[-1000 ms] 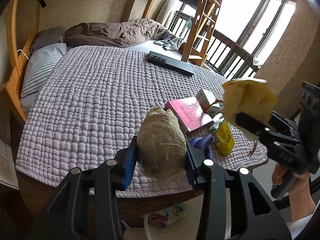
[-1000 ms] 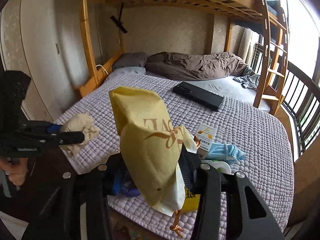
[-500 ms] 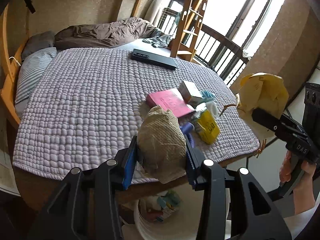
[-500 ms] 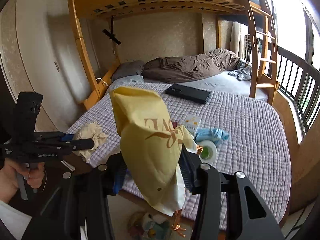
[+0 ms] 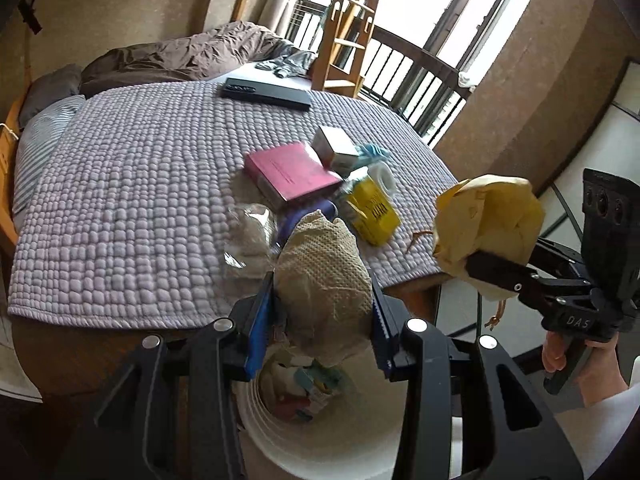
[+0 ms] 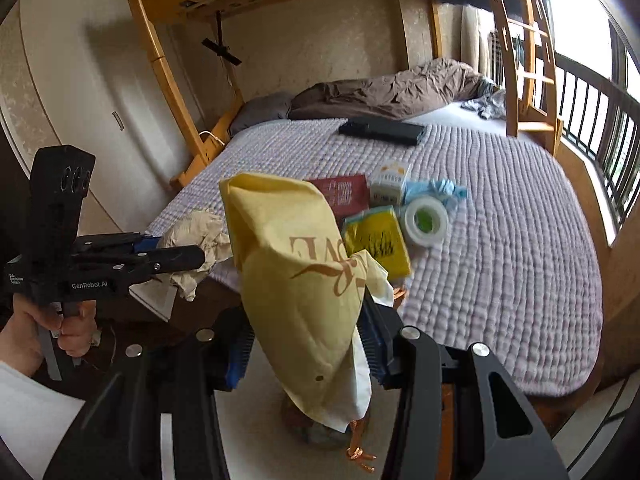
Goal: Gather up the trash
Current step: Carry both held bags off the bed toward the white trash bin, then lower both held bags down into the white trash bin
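My left gripper (image 5: 322, 312) is shut on a crumpled beige paper towel (image 5: 324, 280) and holds it just above a white trash bucket (image 5: 320, 436) with wrappers inside, off the bed's near edge. In the right wrist view that same gripper (image 6: 200, 258) shows at the left with the beige wad (image 6: 196, 240). My right gripper (image 6: 304, 340) is shut on a yellow paper bag (image 6: 296, 272) with brown lettering and a dangling orange cord. From the left wrist view the yellow bag (image 5: 488, 220) hangs beyond the bed's corner, to the right of the bucket.
On the purple quilted bed (image 5: 132, 184) lie a pink book (image 5: 290, 174), a white box (image 5: 334, 148), a yellow packet (image 5: 372, 210), a tape roll (image 6: 425, 221), a blue cloth (image 6: 436, 192), clear plastic (image 5: 250, 236) and a black flat box (image 5: 266, 93). A wooden ladder (image 5: 344, 24) stands behind.
Both grippers have drawn back from the bed with their loads. The white bucket has come into view under the left gripper, and the yellow bag has swung out past the bed's corner.
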Motion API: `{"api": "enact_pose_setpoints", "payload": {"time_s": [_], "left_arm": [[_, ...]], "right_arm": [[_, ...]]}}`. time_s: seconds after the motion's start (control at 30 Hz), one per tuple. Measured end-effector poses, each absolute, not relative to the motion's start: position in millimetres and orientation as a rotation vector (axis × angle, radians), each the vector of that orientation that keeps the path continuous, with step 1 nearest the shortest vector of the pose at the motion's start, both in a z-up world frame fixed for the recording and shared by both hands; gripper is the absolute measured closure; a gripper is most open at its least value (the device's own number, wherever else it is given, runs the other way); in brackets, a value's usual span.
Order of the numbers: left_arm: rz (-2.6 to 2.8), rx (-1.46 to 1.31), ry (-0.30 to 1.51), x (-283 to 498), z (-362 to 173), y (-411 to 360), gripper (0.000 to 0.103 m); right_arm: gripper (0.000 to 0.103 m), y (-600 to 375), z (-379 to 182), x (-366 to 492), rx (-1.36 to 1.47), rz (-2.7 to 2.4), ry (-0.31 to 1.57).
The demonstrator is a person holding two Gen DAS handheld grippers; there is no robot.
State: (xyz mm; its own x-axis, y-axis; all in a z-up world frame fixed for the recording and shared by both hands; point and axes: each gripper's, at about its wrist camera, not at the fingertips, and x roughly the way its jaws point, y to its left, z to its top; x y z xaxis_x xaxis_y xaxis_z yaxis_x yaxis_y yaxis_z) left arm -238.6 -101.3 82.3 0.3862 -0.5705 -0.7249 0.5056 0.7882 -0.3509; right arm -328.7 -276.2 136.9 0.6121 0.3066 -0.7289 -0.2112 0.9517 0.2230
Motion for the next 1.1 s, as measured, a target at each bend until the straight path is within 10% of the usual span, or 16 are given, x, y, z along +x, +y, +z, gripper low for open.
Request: {"api": "enact_pose_setpoints", "payload": {"time_s": [1.1], "left_arm": [[-0.696, 0.072, 0.999, -282, 52, -125, 0.059]], "right_arm": [[0.057, -274, 74, -368, 0.283, 0.318, 1.029]]}}
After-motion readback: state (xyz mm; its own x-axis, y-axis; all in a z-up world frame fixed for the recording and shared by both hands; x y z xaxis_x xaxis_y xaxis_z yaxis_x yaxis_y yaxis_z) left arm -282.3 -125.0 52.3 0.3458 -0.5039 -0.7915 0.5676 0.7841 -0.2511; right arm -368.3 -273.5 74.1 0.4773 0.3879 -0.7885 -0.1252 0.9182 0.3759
